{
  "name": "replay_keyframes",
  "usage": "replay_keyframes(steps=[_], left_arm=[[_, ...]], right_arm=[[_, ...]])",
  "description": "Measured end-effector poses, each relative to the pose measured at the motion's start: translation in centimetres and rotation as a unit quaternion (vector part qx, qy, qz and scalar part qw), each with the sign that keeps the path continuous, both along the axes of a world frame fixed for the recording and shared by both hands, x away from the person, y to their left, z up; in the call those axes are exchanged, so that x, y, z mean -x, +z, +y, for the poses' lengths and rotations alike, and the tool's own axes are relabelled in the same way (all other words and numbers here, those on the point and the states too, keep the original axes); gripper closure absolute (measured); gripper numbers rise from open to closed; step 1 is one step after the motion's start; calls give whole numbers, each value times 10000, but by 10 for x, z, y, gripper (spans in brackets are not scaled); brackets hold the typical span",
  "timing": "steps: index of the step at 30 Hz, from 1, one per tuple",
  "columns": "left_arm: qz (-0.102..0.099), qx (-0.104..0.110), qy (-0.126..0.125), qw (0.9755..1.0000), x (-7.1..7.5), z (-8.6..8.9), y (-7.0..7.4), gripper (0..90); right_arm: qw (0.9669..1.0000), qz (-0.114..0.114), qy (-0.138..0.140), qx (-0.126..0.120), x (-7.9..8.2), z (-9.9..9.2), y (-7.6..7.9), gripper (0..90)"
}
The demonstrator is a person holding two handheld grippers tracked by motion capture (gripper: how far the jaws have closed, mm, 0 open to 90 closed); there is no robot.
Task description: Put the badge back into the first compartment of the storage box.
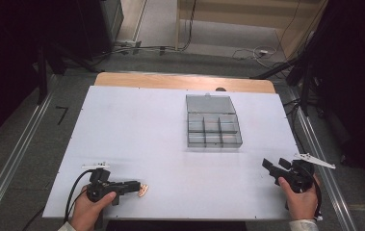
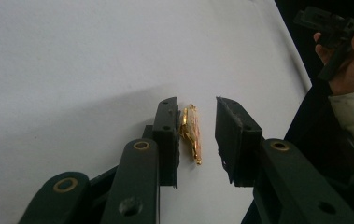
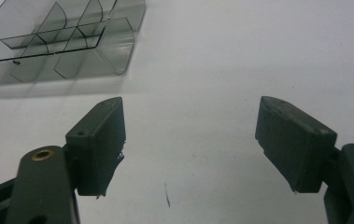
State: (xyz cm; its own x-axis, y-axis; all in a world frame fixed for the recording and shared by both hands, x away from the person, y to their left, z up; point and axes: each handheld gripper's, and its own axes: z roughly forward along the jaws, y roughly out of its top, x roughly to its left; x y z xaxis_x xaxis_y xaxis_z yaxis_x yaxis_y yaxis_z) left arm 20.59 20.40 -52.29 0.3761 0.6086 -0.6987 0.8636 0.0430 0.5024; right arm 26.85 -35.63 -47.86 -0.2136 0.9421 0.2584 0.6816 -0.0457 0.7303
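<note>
A small gold-coloured metal piece (image 2: pixel 191 133) lies on the white table, near its front left in the high view (image 1: pixel 143 190). My left gripper (image 2: pixel 195 103) points level along the table (image 1: pixel 138 186) and straddles the piece. One pad (image 2: pixel 167 140) is against its side, the other pad (image 2: pixel 233 135) stands apart with a gap, so nothing is gripped. My right gripper (image 1: pixel 275 163) hovers at the front right of the table, its jaws wide open (image 3: pixel 191 105) with only bare table between them.
A clear grey compartment box (image 1: pixel 214 145) with its lid folded back sits at the table's middle right, ahead of the right gripper (image 3: pixel 114 51). The right hand and its gripper (image 2: pixel 329 23) appear far off in the left gripper view. Table edges lie close to both hands.
</note>
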Motion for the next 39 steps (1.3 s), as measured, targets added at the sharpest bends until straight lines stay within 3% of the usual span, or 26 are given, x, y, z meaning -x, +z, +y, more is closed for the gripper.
replay_keyframes(steps=[22, 24, 33, 39], left_arm=[[184, -28, -143, 9997, -6, -4, -5, 851], [204, 128, -213, 9995, -7, -3, -5, 883], [226, 222, -266, 9991, -7, -3, -4, 899], [166, 400, -259, 9987, -8, -2, 0, 899]], right_arm=[[10000, 12, -7, 19, -1, 0, -1, 241], [10000, 9, -11, 10, -1, 0, -1, 242], [10000, 11, -6, 8, -1, 0, -1, 243], [10000, 7, -8, -13, -1, 0, -1, 244]])
